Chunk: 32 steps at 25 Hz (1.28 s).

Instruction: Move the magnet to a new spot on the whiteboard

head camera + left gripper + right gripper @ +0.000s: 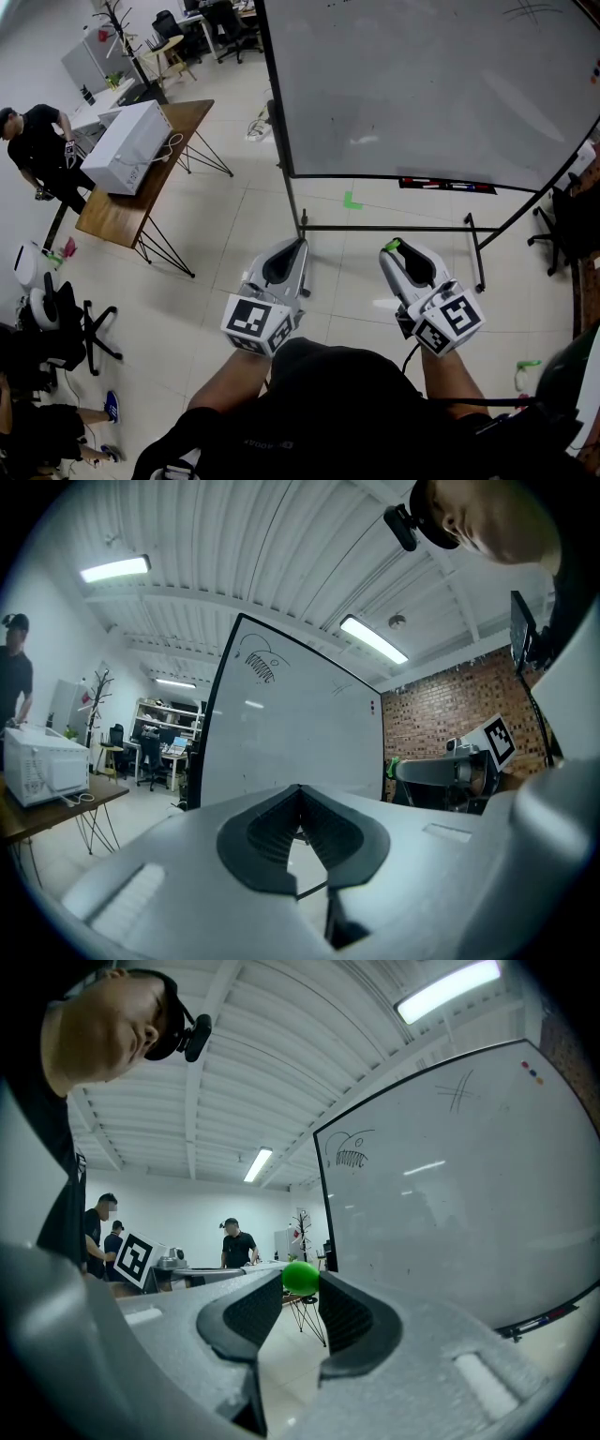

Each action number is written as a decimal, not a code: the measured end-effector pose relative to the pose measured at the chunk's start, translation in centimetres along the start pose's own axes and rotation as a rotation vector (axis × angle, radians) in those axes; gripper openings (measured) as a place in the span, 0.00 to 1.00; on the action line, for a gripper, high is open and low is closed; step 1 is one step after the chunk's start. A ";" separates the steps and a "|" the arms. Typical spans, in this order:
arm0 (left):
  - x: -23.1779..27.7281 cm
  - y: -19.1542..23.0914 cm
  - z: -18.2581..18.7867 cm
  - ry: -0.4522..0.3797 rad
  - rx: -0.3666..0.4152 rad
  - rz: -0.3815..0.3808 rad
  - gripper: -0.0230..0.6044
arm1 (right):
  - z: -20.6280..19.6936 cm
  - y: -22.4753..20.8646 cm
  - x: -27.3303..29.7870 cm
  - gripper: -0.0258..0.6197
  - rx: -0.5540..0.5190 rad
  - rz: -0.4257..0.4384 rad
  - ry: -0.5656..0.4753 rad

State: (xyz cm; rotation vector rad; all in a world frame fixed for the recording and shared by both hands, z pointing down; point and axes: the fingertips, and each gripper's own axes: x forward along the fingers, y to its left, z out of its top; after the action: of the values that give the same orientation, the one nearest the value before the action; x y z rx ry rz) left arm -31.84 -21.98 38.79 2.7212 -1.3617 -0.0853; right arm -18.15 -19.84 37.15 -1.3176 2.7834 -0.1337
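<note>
A small green round magnet (pixel 300 1277) sits pinched between the tips of my right gripper (pixel 298 1283). In the head view it shows as a green dot (pixel 392 245) at the front of that gripper (pixel 395 249). The large whiteboard (pixel 422 84) stands ahead on a black wheeled frame, and the magnet is off its surface, low before its bottom edge. In the right gripper view the board (pixel 450 1194) rises to the right, with a scribble near its top. My left gripper (pixel 298 246) hangs beside the right one, its tips (pixel 300 789) together with nothing between them.
The board's black stand bar (pixel 394 227) crosses the floor just ahead of both grippers. A marker tray (pixel 448 185) runs under the board. To the left are a wooden table (pixel 112 211) with a white box (pixel 127 145), a person (pixel 37 150) and an office chair (pixel 66 323).
</note>
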 end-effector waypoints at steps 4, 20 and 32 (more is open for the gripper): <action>-0.5 -0.4 -0.1 -0.001 0.004 0.004 0.06 | -0.1 0.4 -0.3 0.21 -0.004 0.009 0.000; -2.9 -3.4 -0.4 0.053 0.007 -0.133 0.06 | 0.4 3.2 -4.2 0.21 0.014 -0.105 -0.044; -3.1 -11.0 -3.7 0.116 -0.056 -0.412 0.06 | -1.1 6.8 -13.7 0.21 0.021 -0.362 -0.019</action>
State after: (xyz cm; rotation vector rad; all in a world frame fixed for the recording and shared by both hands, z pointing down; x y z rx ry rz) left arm -24.66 -12.68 41.22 2.8614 -0.7427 0.0044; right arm -14.77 -4.87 37.75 -1.7925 2.4908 -0.1643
